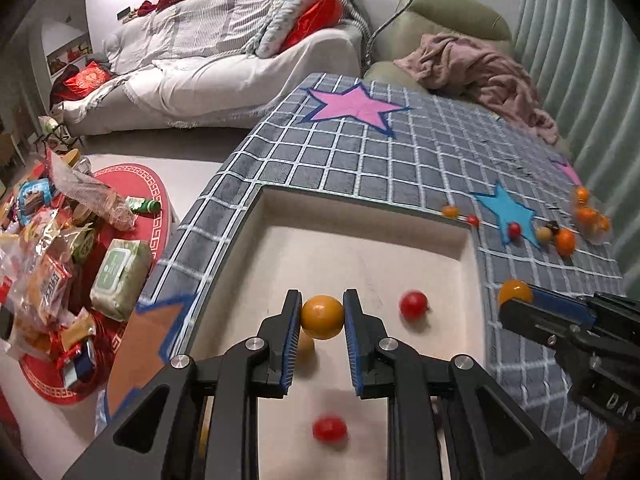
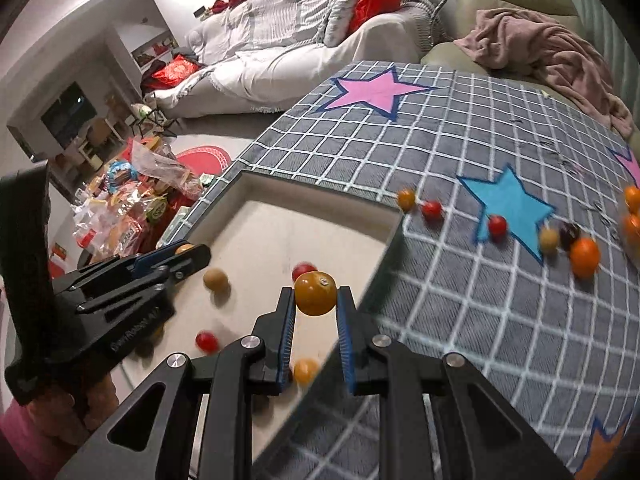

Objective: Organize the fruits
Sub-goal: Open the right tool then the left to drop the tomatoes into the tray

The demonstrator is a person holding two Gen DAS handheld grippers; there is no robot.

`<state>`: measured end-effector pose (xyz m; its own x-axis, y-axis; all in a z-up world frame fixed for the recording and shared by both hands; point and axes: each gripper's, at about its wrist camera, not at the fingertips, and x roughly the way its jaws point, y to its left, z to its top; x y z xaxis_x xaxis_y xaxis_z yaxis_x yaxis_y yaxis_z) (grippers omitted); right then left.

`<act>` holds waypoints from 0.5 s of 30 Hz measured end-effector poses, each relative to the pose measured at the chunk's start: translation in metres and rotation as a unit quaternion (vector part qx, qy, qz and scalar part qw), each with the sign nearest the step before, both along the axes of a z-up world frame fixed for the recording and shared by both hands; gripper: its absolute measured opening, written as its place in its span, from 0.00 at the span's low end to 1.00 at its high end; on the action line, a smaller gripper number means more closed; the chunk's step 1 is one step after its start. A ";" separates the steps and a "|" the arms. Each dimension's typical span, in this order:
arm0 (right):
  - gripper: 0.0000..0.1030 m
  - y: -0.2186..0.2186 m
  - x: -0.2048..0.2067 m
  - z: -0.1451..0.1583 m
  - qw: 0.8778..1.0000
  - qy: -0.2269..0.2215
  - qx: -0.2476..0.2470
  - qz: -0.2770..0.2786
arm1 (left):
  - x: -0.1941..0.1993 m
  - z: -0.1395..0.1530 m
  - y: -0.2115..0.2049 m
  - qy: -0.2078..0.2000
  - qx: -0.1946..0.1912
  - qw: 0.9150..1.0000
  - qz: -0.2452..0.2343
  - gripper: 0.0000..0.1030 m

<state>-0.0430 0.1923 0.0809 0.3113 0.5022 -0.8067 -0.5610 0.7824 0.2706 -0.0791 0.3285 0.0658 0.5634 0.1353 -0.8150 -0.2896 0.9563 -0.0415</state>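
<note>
Counts, approx – 2 tools, each w/ 1 yellow-orange fruit [image 1: 322, 317] [image 2: 315, 293] clamped. In tray [image 2: 280, 220]: 2 red tomatoes [image 2: 207, 341], 1 pale round fruit [image 2: 216, 279], 1 yellow one [image 2: 305, 371]. On the counter [image 2: 460, 300] – 2 red [image 2: 497, 225], 1 yellow [image 2: 406, 199], 1 pale [image 2: 548, 239], 1 dark [image 2: 569, 233], 3 oranges [image 2: 585, 257] at least. 3 cloth stars: 1 pink [image 2: 374, 90], 1 blue [image 2: 512, 204], 1 orange [image 1: 148, 344]

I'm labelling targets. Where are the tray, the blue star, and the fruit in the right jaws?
tray [image 1: 472, 248], left wrist view, right wall.
blue star [image 2: 512, 204], right wrist view, centre.
yellow-orange fruit [image 2: 315, 294], right wrist view, front face.
</note>
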 end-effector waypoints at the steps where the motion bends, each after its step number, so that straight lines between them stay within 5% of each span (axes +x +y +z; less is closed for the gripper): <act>1: 0.22 0.004 0.006 -0.003 1.000 0.002 -0.002 0.001 | 0.008 -0.004 0.002 0.008 0.000 1.000 0.002 0.22; 15: 0.22 0.035 0.059 -0.052 0.998 0.030 -0.050 0.000 | 0.062 -0.048 0.018 0.077 -0.011 0.997 0.017 0.22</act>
<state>0.0156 0.2275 0.0287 0.2610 0.4181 -0.8701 -0.5461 0.8072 0.2241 -0.0167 0.3461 0.0180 0.4261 0.1331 -0.8948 -0.3269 0.9449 -0.0151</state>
